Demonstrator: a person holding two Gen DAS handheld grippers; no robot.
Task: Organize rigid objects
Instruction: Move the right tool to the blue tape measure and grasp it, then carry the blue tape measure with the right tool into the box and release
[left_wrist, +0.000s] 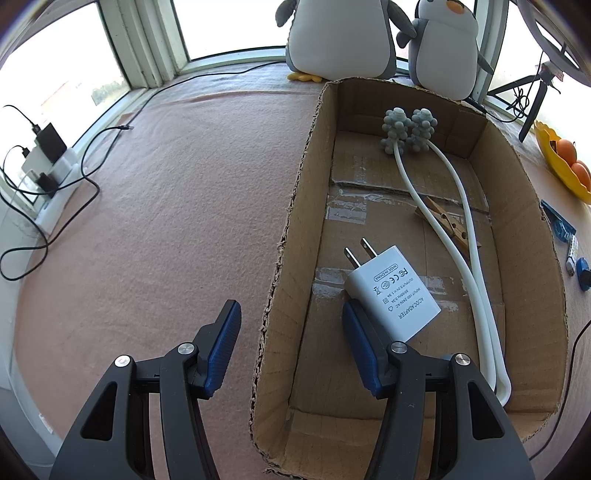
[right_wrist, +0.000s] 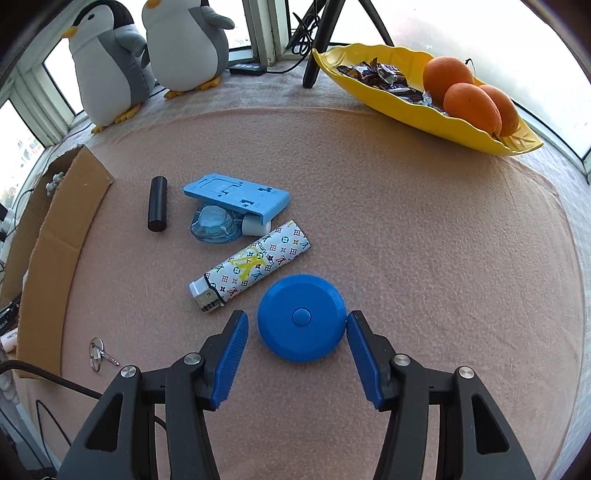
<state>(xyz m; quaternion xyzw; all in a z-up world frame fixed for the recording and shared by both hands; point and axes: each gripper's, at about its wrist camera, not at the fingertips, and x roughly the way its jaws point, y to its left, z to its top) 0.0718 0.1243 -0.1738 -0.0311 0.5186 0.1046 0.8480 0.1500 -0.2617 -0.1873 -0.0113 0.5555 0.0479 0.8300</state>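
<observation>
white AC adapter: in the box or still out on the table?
In. The white AC adapter lies flat on the cardboard box floor, prongs pointing toward the far end, walls around it.

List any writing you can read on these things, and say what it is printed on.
"AC/DC ADAPTER" and "MADE IN CHINA": white adapter lying in the cardboard box.
"FC", "CE": marks on the same adapter.
Its input and output lines: too small to read surely.
"LV" monograms: patterned lighter; its script wording is blurred.
</observation>
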